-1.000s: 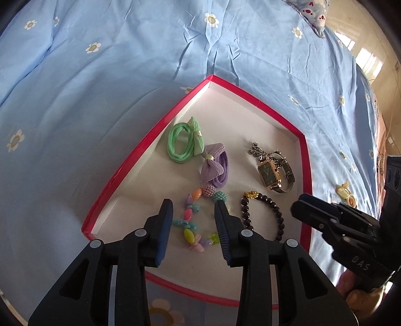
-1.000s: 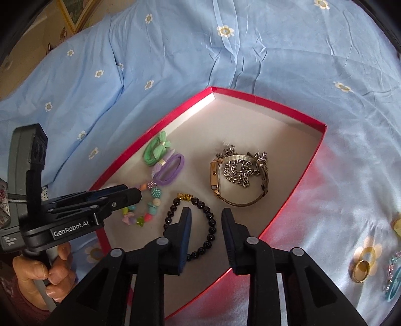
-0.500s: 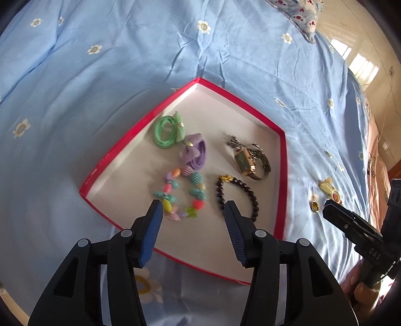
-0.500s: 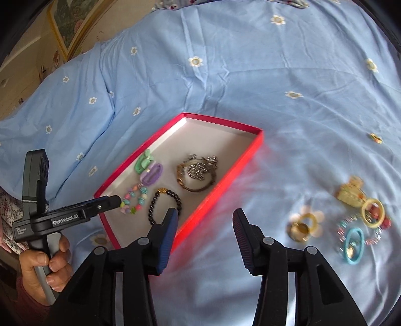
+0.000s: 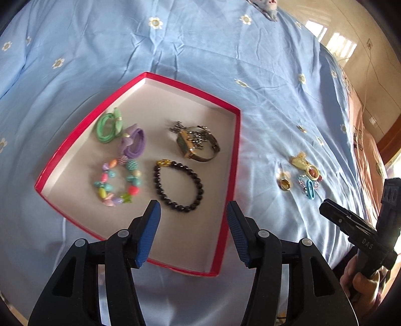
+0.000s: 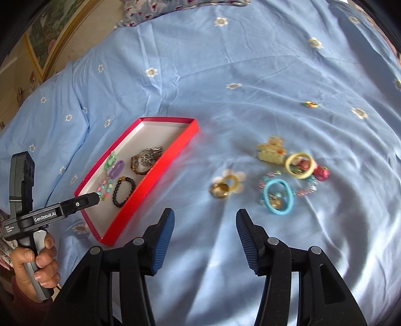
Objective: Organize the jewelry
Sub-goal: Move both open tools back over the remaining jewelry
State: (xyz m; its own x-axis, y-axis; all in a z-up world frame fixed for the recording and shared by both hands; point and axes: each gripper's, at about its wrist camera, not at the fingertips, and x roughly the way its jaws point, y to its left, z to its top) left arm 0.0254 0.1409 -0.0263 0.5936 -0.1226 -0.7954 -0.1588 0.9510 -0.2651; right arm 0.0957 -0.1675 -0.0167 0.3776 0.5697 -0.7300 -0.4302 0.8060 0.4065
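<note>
A red-rimmed box (image 5: 233,160) (image 6: 173,148) lies on the blue bedsheet. It holds a black bead bracelet (image 5: 178,184), a colourful bead bracelet (image 5: 117,183), a gold watch (image 5: 196,143), a green hair tie (image 5: 109,124) and a purple hair tie (image 5: 132,143). Loose pieces lie to its right: a gold ring (image 6: 220,189), a blue hair ring (image 6: 278,196), a yellow ring (image 6: 299,165) and a cream hair claw (image 6: 271,150). My left gripper (image 5: 193,222) is open and empty above the box's near end. My right gripper (image 6: 205,230) is open and empty above bare sheet, short of the loose pieces.
The blue flowered bedsheet (image 6: 250,62) covers the whole area. A small lone ring (image 6: 310,104) lies farther right. A patterned pillow (image 6: 175,7) sits at the far edge. A framed picture (image 6: 42,47) is at the left. The other gripper shows at each view's side.
Both grippers have pulled back from the box and opened wider. My right gripper has swung right, so the loose pieces now lie ahead of it.
</note>
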